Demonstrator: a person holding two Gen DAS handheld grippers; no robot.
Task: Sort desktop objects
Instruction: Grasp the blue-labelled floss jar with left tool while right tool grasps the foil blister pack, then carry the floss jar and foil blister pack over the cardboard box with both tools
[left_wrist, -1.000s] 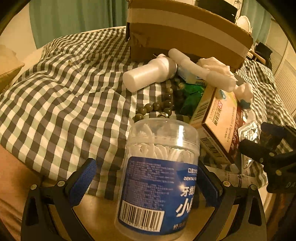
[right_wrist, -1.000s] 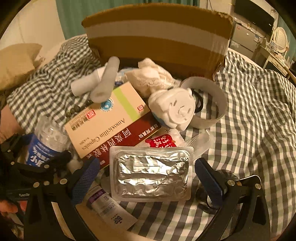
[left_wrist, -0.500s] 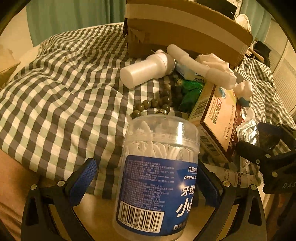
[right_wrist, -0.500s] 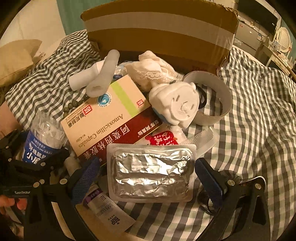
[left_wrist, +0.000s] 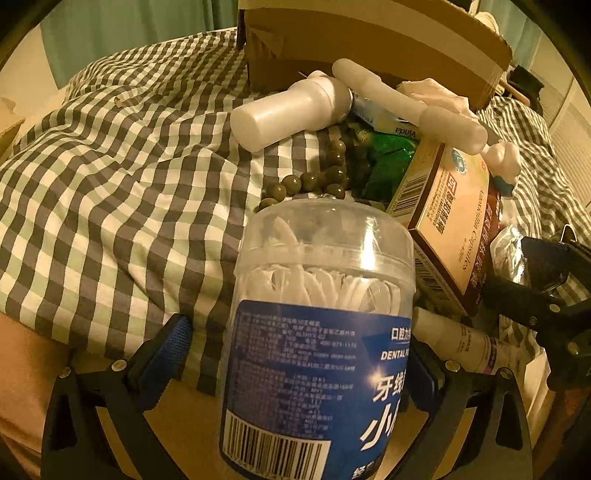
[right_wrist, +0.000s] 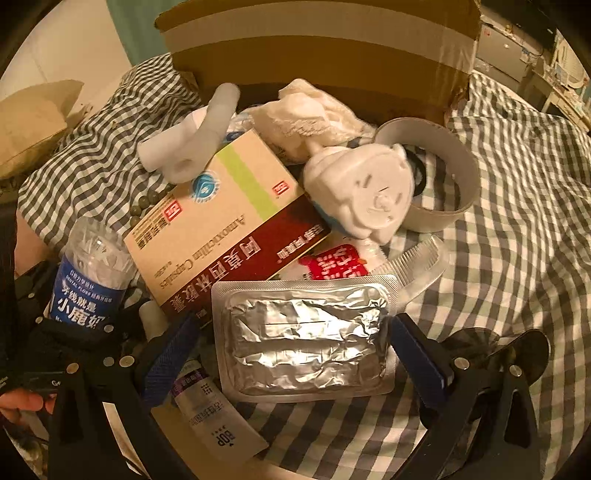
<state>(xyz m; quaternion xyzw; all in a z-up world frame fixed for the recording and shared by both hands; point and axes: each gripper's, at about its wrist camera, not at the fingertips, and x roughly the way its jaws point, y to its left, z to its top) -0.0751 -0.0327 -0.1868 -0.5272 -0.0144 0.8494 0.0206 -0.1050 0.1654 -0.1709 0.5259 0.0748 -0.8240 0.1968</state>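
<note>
Left hand-held gripper (left_wrist: 295, 354) has its 2 blue pads spread apart around the floss pick jar (left_wrist: 317, 332), which sits upright dead centre between them, one pad clearly off the wall (the other is hidden). Right hand-held gripper (right_wrist: 291, 354) is open too, straddling the foil blister pack (right_wrist: 304, 338) lying flat on the checked bedspread (right_wrist: 517, 221), long side crossways. Cardboard box (right_wrist: 321, 48) sits straight ahead, beyond the pile.

One cardboard box (right_wrist: 321, 48), one medicine carton (right_wrist: 221, 221), one foil blister pack (right_wrist: 306, 332), one floss-pick jar (left_wrist: 321, 332), one bead string (left_wrist: 314, 181), one comb (right_wrist: 417, 266), two tubes (right_wrist: 210, 417) (left_wrist: 461, 343), one white bottle (left_wrist: 284, 110).
</note>
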